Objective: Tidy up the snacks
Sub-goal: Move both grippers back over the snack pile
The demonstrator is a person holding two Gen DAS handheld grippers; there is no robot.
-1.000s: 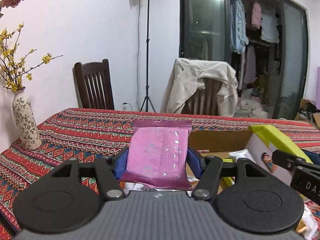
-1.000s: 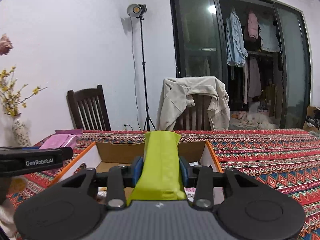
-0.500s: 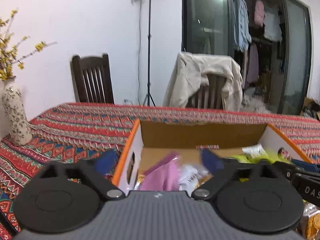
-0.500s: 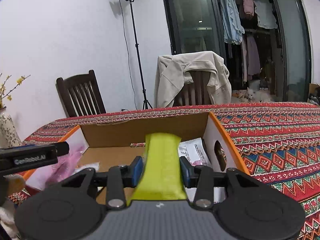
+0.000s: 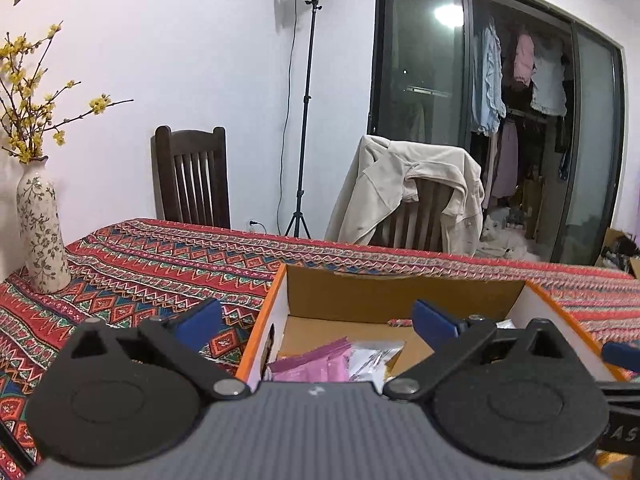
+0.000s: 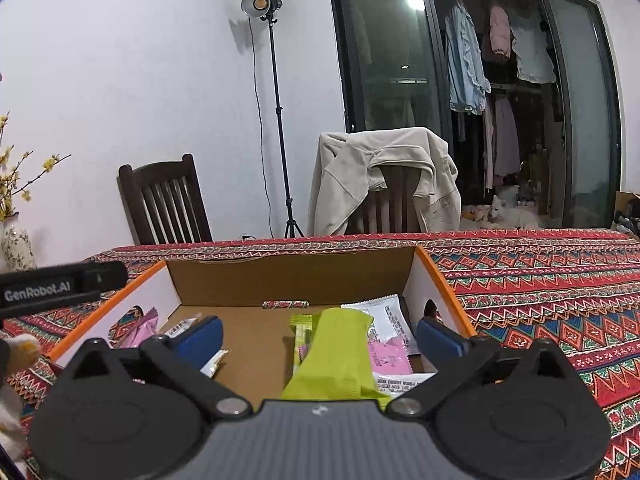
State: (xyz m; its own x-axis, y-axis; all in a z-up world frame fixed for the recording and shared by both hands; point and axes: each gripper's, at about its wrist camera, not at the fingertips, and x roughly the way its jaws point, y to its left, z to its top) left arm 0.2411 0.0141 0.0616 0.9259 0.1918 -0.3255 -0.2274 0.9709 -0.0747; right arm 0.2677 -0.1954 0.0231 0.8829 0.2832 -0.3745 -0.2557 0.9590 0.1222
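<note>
So, left wrist view first: the left gripper [image 5: 316, 318] is held over the near left corner of the cardboard box [image 5: 404, 294], jaws spread wide with nothing between them. The pink packet [image 5: 310, 364] is seen lying inside the box, low against the left wall, clear of both pads. Probably the release is done on this side, so the gripper is best lifted straight up, so the orange rim isn't clipped.

Right wrist view: the right gripper [image 6: 318, 338] is pointed into the box, and its jaws are opening right now. The green packet [image 6: 340, 354] is between them but no longer pressed by either pad; it's slumped onto the box floor, partly over a white-and-pink packet [image 6: 390, 344]. The jaws should be let go fully wide before anything is pulled back, otherwise the packet could get dragged out with a pad
</note>
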